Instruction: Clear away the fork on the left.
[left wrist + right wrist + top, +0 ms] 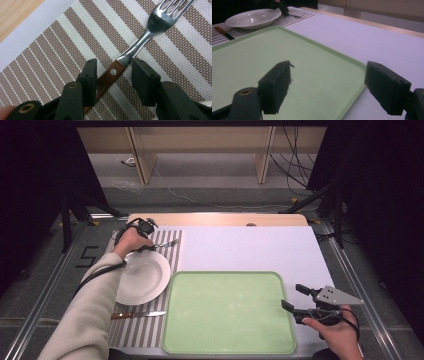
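Note:
A fork [152, 23] with a wooden handle lies on the brown-and-cream striped placemat [50, 50], tines pointing away. My left gripper [113, 72] is open, one jaw on each side of the handle where wood meets metal. In the high view this gripper [148, 246] sits at the mat's far end, just beyond the white plate [142, 276], with the fork [169, 242] sticking out to its right. My right gripper [295, 297] is open and holds nothing, hovering at the right edge of the green tray [227, 312]; its jaws [327, 85] straddle the tray's rim.
A wooden-handled knife [137, 314] lies on the mat in front of the plate. The plate [253, 17] and knife [223, 32] appear far off in the right gripper view. A white sheet [250, 247] covers the table behind the tray [262, 57].

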`<state>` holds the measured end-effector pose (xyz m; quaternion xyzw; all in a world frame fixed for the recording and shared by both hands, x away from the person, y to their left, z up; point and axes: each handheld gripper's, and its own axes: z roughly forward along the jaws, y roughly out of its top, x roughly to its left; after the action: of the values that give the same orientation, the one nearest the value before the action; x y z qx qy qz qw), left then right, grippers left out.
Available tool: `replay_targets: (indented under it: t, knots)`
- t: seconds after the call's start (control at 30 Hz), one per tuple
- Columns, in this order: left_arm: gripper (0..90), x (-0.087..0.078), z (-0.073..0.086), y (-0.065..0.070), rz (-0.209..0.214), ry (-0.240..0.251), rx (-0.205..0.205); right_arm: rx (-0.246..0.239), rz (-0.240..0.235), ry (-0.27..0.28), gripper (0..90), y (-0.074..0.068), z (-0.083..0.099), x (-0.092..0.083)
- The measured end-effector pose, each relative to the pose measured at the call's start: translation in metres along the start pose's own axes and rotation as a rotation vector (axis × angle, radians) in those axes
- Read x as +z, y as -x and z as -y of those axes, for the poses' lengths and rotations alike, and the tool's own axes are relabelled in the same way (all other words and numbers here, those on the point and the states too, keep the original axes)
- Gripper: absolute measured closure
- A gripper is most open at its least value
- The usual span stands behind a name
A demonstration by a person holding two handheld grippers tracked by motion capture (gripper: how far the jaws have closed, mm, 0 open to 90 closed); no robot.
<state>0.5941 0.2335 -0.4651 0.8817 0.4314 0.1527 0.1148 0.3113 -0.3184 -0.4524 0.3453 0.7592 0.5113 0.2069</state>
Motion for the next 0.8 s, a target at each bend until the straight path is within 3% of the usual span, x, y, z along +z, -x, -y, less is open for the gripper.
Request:
replay_targets:
  t: [0.33, 0.8]
  knots:
    - [62.9, -0.0002, -0.0019, 0.0007, 0.022, -0.014, 0.032, 0.000, -0.001, -0.001, 22.3, 0.0001, 0.0002, -0.0002]
    - [70.4, -0.0014, -0.0017, 0.0028, 0.007, -0.034, 0.132, 0.000, -0.002, -0.002, 22.2, -0.0001, 0.0003, -0.0003]
